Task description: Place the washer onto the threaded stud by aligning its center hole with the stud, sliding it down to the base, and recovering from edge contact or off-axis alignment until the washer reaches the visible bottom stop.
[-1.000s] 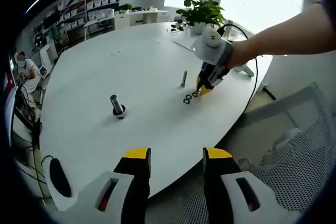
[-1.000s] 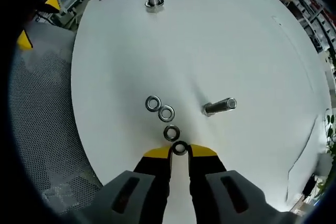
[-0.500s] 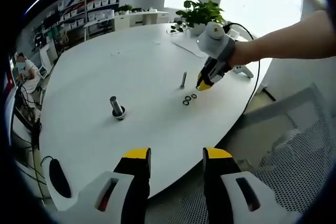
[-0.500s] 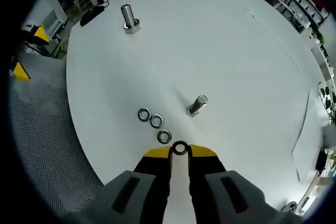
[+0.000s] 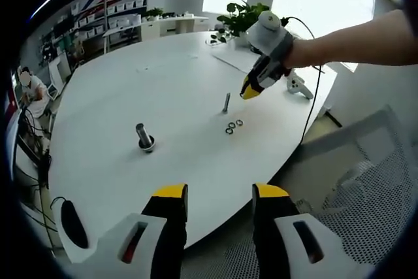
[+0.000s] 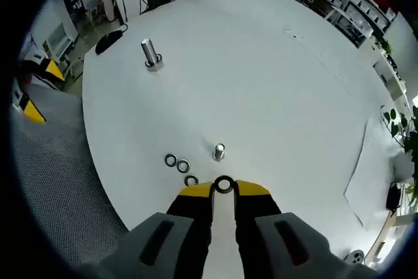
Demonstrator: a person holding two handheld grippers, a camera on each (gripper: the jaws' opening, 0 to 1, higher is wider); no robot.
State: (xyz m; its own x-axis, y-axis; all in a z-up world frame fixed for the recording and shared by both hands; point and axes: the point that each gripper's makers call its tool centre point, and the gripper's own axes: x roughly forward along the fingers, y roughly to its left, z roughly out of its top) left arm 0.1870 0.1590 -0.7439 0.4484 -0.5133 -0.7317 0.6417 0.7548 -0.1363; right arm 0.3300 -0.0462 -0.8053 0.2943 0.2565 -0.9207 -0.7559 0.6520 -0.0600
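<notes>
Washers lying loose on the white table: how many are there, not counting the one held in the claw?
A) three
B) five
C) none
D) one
A: three washers lie in a short row on the table beside the upright stud, while a fourth washer sits pinched in the right claw.

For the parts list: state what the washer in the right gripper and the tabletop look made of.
Washer, pinched between the right gripper's yellow tips: probably steel, a grey metallic ring with a dull shine; plating can't be judged. Table: smooth matte white top, likely laminate or painted board, showing an even colour with no grain and only soft glare.
</notes>
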